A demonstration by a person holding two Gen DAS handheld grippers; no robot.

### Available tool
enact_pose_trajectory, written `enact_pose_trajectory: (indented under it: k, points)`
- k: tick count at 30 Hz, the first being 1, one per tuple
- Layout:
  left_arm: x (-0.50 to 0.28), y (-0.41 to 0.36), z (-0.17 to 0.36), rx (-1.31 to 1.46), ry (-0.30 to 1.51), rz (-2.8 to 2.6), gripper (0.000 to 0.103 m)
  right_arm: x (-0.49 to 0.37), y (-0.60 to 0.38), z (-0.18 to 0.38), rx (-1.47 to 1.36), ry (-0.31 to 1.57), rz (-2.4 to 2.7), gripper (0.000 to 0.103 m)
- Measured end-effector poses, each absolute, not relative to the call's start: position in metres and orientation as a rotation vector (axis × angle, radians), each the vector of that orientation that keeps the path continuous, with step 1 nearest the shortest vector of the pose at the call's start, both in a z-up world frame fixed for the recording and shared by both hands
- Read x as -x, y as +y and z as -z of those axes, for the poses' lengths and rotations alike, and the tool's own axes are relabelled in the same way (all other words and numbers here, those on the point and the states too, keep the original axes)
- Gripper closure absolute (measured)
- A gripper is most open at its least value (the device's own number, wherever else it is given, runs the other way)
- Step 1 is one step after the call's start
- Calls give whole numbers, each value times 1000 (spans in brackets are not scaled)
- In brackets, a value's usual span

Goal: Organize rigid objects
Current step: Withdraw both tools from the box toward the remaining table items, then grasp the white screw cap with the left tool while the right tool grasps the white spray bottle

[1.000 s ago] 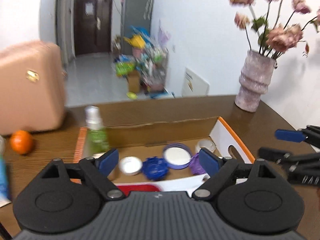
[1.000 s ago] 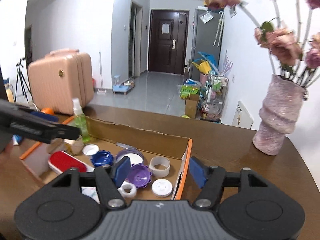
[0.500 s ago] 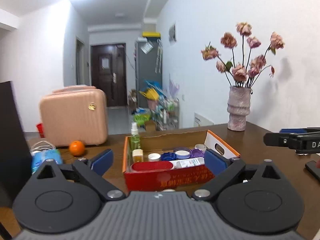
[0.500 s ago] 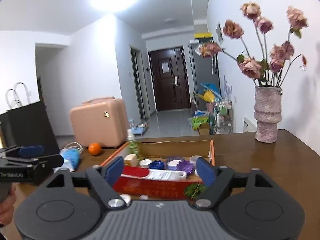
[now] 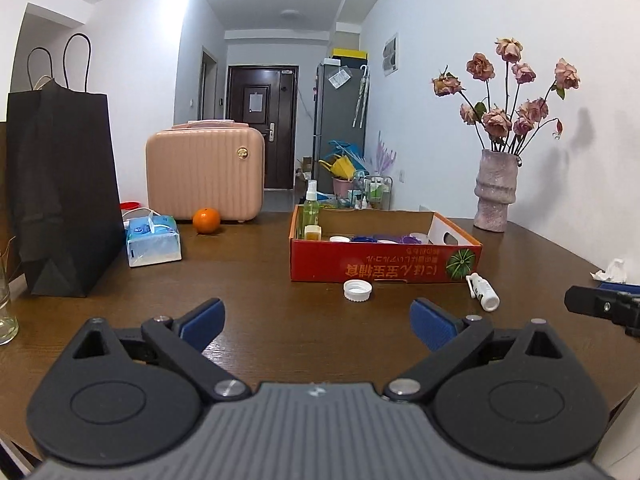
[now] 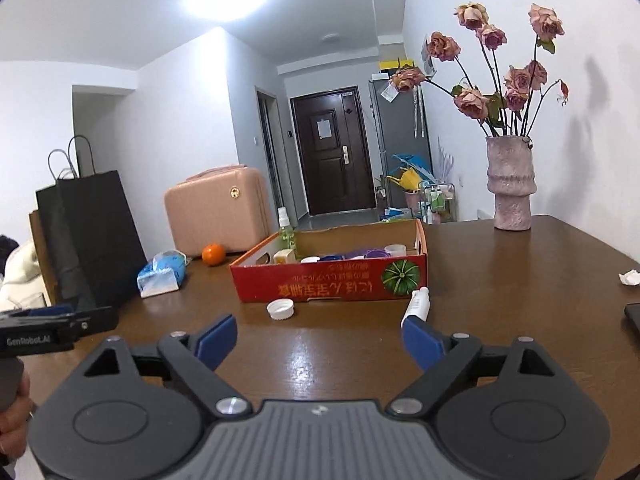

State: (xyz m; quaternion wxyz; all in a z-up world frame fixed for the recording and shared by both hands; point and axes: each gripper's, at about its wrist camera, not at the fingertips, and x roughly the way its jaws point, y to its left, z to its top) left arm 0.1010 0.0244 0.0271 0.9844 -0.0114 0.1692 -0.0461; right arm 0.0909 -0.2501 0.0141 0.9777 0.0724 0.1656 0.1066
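A red cardboard box stands on the brown table and holds several lids, a green spray bottle and a small yellow jar. A white lid and a small white bottle lie on the table in front of the box. My left gripper is open and empty, low over the table, well short of the lid. My right gripper is open and empty, with its right finger near the white bottle.
A black paper bag, a blue tissue pack, an orange and a pink case stand to the left. A vase of dried roses stands at the back right. A crumpled tissue lies at the right.
Both grippers have pulled back from above the box to low over the table in front of it. The box now appears farther away. Both stay open and empty.
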Motion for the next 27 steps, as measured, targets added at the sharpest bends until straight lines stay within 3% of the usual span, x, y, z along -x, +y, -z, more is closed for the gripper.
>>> enact_pose_trajectory:
  k: [18, 21, 23, 27]
  points:
    - [-172, 3, 5, -6, 475, 131, 1, -147, -267, 17, -175, 439, -147, 12]
    - [-202, -5, 8, -7, 506, 146, 2, -170, -274, 21, -176, 462, -136, 16]
    - [-226, -11, 10, -15, 525, 151, 8, -189, -280, 23, -175, 478, -129, 28]
    - [-277, -23, 18, -33, 565, 179, 21, -232, -295, 28, -196, 512, -123, 36]
